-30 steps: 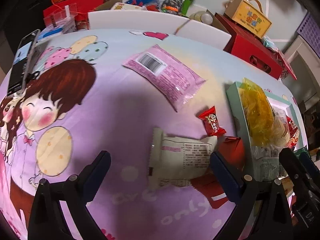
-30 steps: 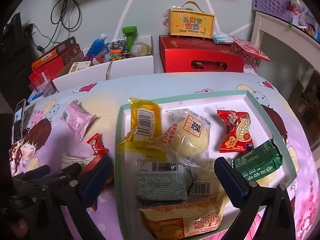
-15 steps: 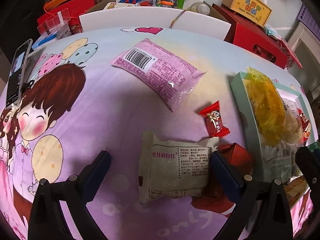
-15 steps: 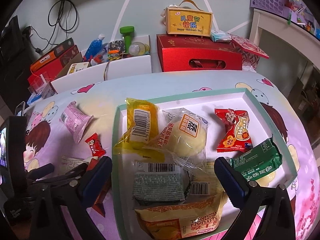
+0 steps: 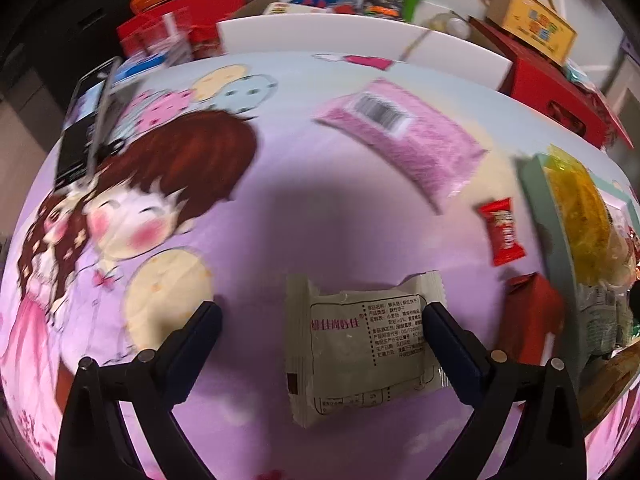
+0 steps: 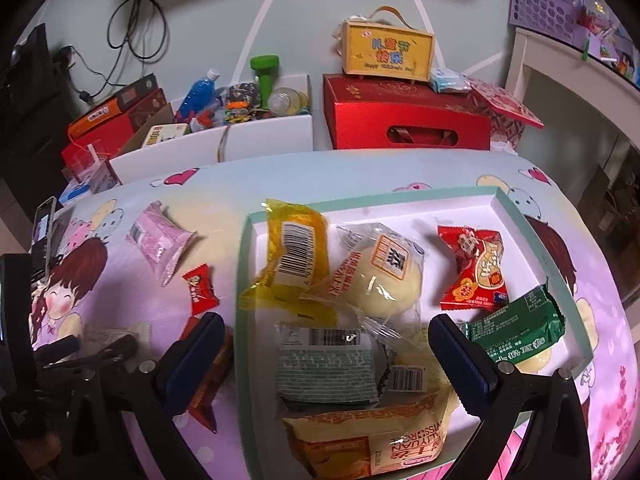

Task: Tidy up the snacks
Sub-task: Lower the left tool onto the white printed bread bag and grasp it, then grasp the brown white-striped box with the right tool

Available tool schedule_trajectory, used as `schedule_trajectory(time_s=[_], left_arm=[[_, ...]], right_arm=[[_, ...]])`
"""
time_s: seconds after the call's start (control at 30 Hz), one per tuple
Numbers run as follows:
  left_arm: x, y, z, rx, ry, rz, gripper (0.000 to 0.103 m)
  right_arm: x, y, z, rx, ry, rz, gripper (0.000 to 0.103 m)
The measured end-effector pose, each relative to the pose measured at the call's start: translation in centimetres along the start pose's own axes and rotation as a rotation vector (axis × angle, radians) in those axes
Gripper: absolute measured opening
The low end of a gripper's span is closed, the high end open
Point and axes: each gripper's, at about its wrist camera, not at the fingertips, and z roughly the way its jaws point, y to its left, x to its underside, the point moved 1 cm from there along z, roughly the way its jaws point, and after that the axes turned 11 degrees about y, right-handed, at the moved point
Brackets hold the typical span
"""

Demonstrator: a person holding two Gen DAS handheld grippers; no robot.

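Left claw [image 5: 320, 320] spread wide above a beige snack packet [image 5: 360, 344] on the cartoon-print bench [image 5: 280, 220].
Its right finger overlaps the packet's right edge. Right claw [image 6: 324, 340], also spread and empty, hangs over the mint-rimmed tray [image 6: 516, 216] of wrapped snacks. A pink packet [image 5: 404, 140] and small red candy [image 5: 502, 232] lie on the bench, beside the tray.

Orange bun packet [image 6: 372, 436] cut off below

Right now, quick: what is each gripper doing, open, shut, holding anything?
Left gripper: open, empty, over the beige packet.
Right gripper: open, empty, over the tray.
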Motion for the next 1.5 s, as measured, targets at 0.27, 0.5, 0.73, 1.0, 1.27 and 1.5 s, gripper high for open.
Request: schedule_trajectory(time_s=[0.27,0.5,0.73,1.0,1.27,1.5], left_arm=[[1.0,5.5,-0.3,-0.021,0.018,-0.124,0.101],[1.6,6.9,-0.3,0.001,0.034,-0.145,0.101],[2.1,6.6,-0.1,0.019,0.050,-0.120,0.101],[1.8,4.8,0.8,0.003,0.069,-0.081,0.101],[1.9,4.2,0.8,-0.007,0.075,-0.063,0.101],[1.8,4.1,1.0,-0.010,0.076,-0.059,0.101]], right_arm=[[0.3,2.4,-1.2,-0.080,-0.034,-0.067,0.099],[1.0,5.3,-0.7,-0.144,-0.004,-0.137,0.080],[1.6,6.7,0.3,-0.217,0.050,-0.165,0.065],[2.1,7.7,1.5,-0.215,0.102,-0.191,0.065],[2.6,8.1,3.1,-0.203,0.165,-0.186,0.065],[2.9,8.8,3.3,-0.192,0.160,-0.216,0.065]])
